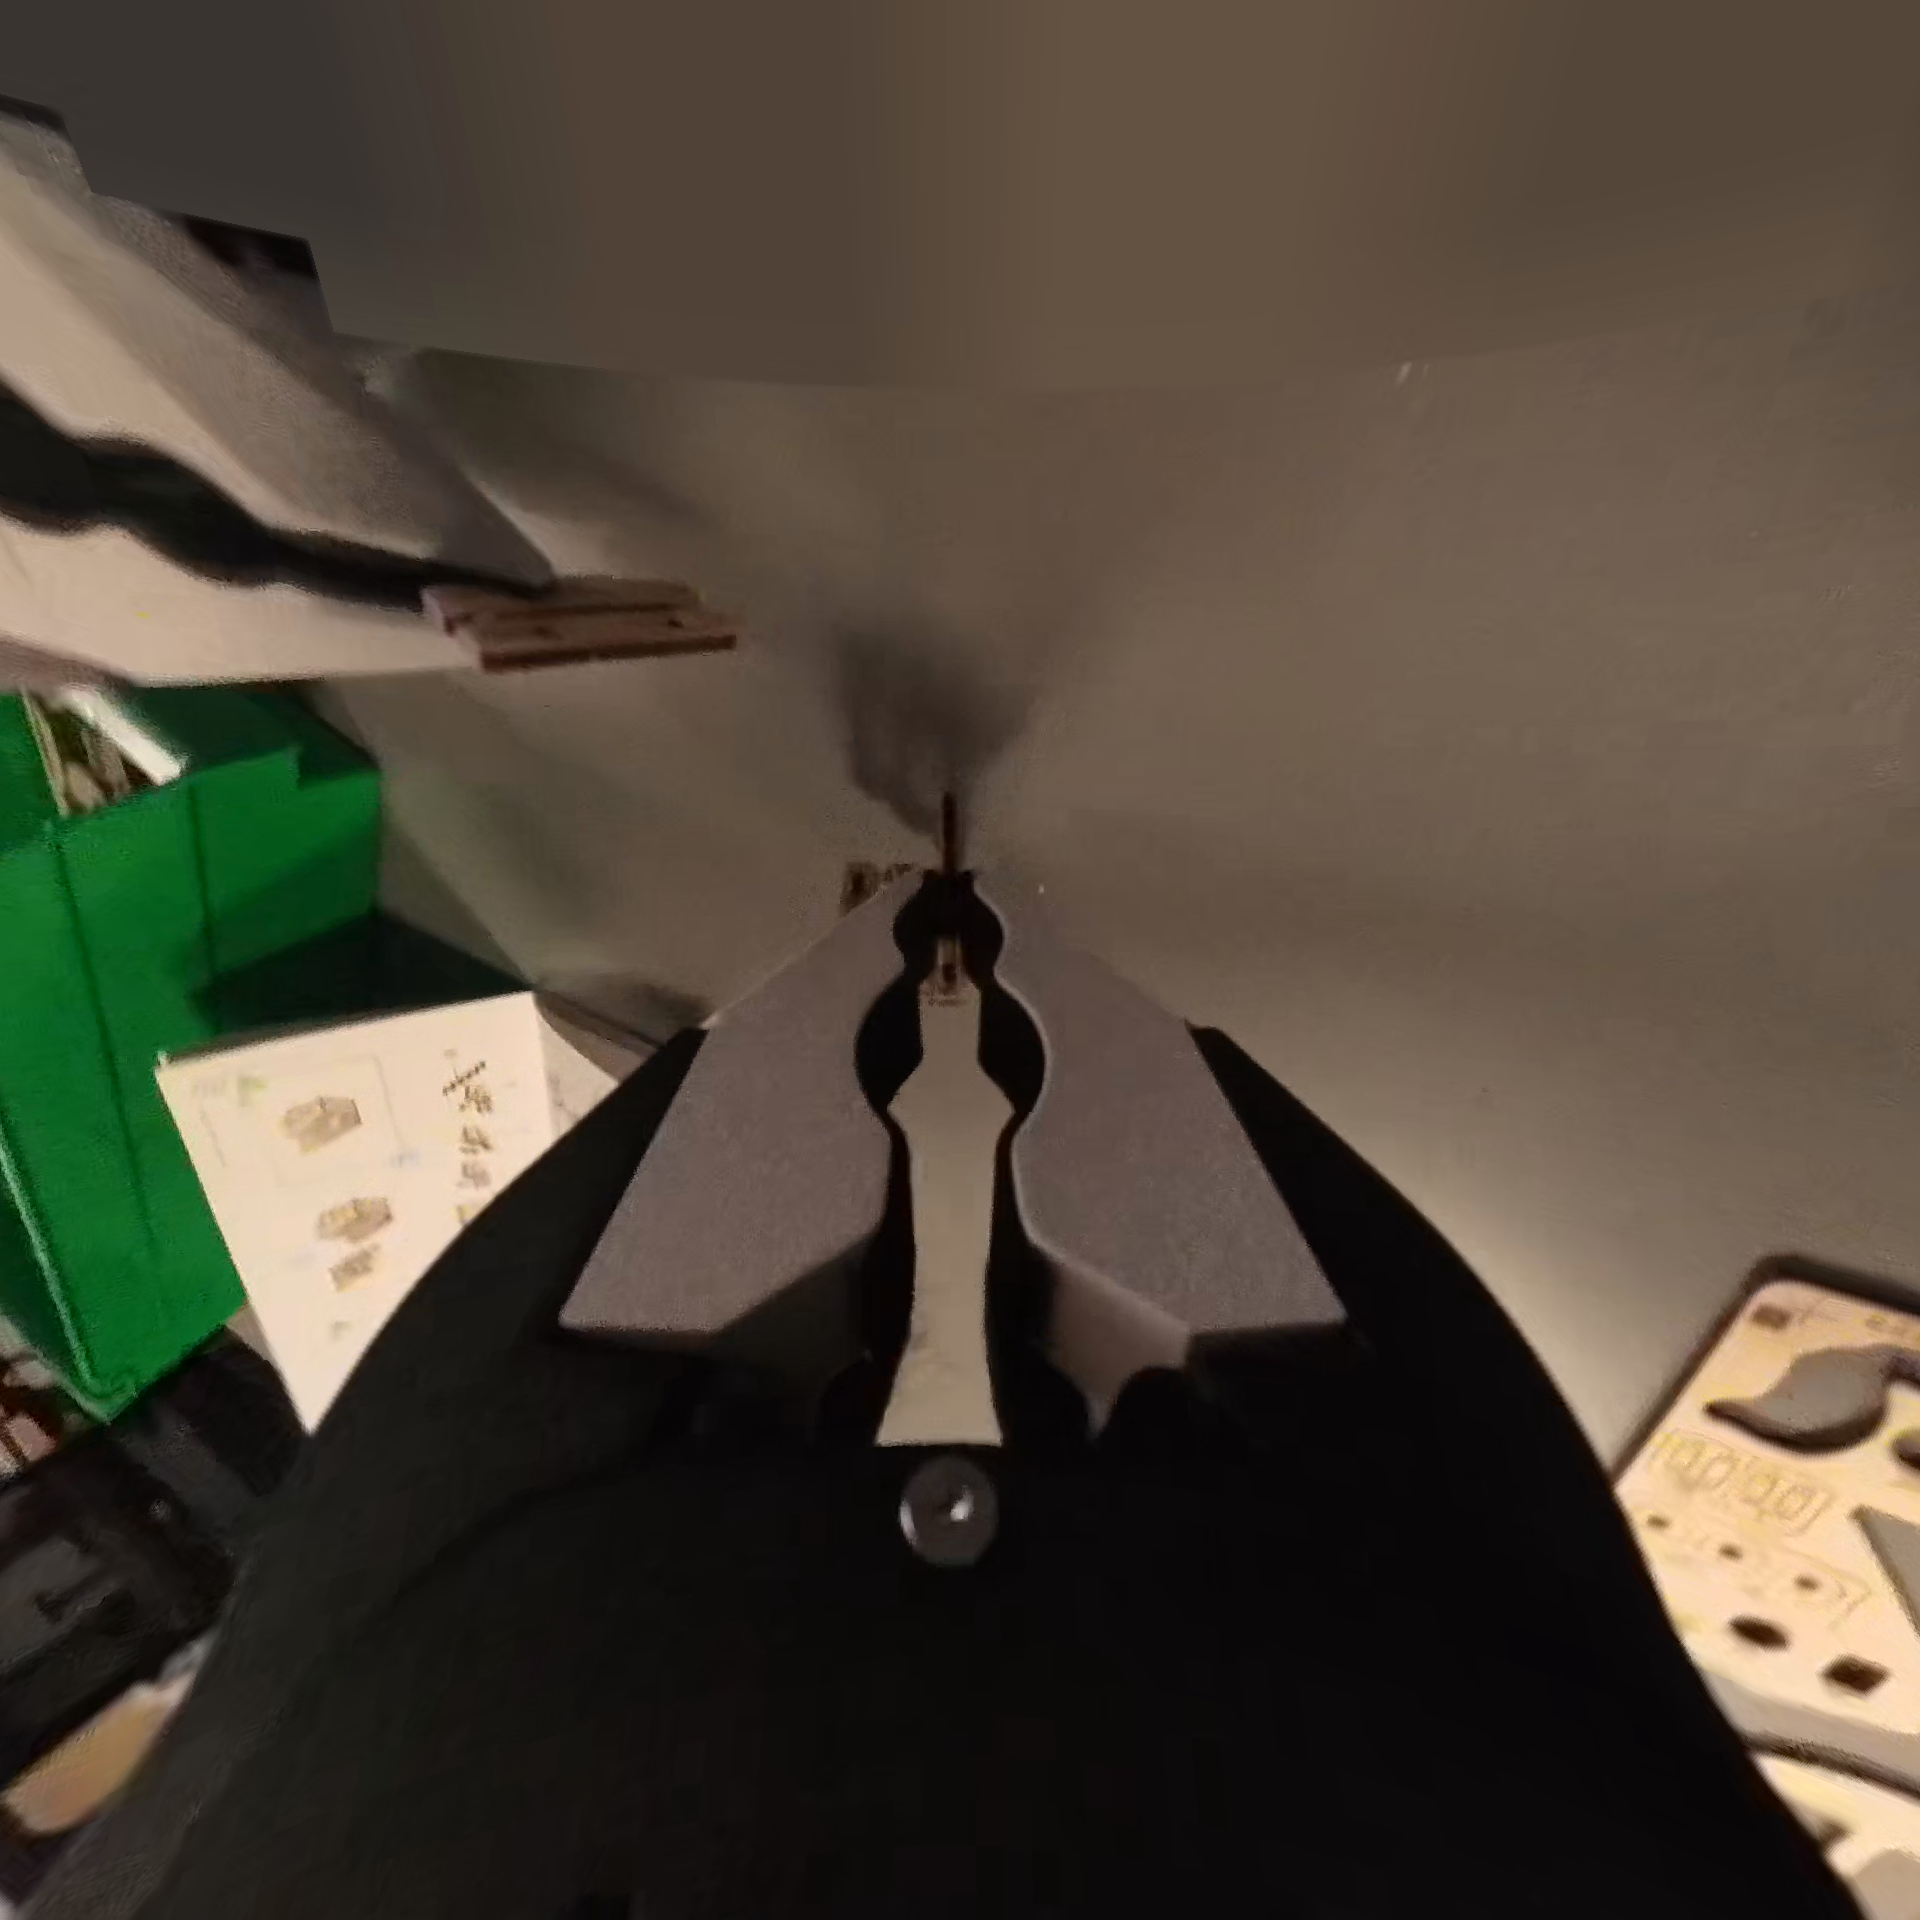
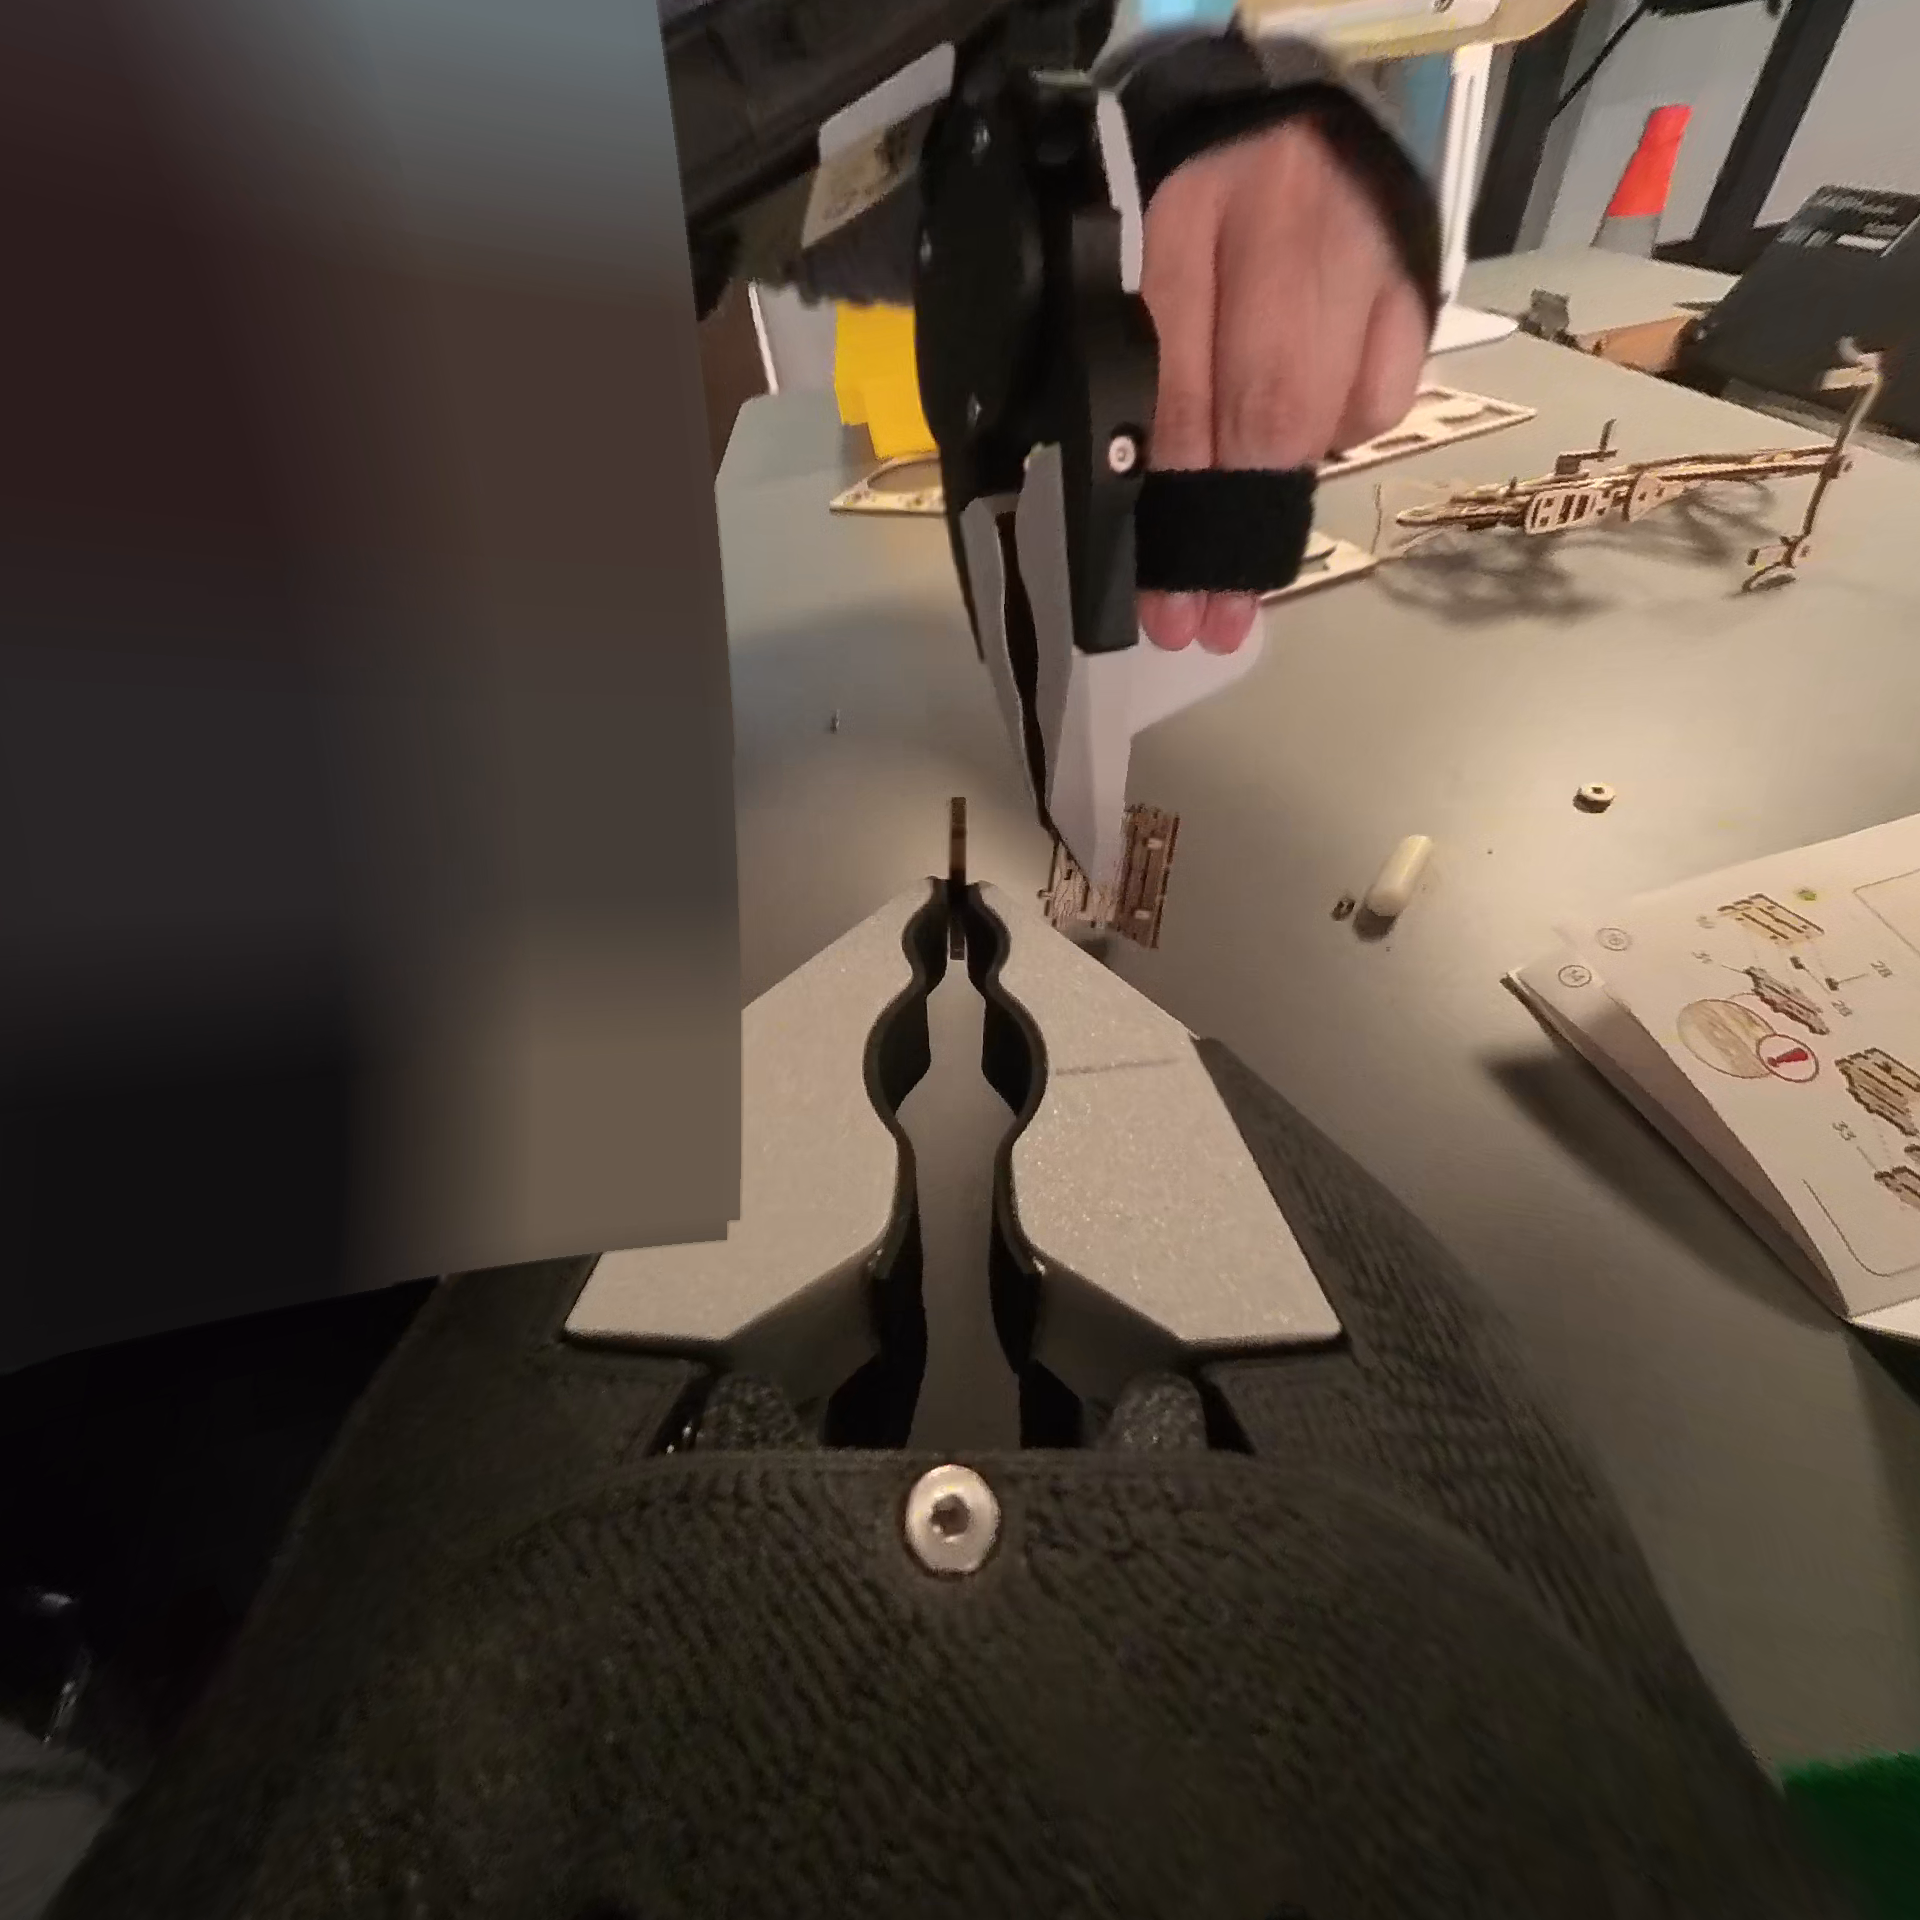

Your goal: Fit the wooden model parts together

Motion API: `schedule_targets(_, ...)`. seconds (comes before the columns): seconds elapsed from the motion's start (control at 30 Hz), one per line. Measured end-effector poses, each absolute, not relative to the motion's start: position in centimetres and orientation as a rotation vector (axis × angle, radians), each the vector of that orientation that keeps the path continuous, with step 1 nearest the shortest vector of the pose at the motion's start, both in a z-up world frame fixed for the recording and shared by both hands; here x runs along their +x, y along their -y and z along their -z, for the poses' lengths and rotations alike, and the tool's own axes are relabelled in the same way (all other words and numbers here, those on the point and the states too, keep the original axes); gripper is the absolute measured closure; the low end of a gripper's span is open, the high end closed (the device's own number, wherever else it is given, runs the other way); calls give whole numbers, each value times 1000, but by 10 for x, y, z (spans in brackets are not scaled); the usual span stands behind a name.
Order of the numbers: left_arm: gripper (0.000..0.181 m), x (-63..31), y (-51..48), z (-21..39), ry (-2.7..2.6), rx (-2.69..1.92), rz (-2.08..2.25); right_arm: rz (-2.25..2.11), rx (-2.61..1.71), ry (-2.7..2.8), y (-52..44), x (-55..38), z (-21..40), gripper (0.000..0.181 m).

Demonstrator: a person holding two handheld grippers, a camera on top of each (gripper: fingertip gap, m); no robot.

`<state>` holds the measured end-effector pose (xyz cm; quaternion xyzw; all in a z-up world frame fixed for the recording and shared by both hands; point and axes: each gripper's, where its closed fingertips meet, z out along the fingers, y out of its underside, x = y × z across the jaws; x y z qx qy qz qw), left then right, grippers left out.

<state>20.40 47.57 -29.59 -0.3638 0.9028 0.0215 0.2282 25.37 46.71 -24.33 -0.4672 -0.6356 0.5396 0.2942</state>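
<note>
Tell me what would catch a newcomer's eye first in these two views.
First, a hand holding the left gripper at the centre of the right wrist view, its tips pinching a small slatted wooden panel close to the grey table. Next, the half-built wooden model lying at upper right, and the open instruction booklet at the right edge.

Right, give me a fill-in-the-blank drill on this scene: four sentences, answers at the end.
1. The left gripper is ___ on a slatted wooden panel.
2. The plastic storage bin in the left wrist view is ___ in colour.
3. In the right wrist view, the open instruction booklet lies on the ___ side of the right gripper, which grips a flat wooden piece.
4. The fabric strap around the person's fingers is ___.

Answers: shut; green; right; black.
</note>
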Motion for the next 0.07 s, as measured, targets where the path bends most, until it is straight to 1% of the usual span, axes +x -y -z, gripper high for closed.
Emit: schedule_targets(0.07, 180, 206, -476, 291, -2332, -1132, 28, -1469, -1246, 1638, -471, 253, 239, 181)
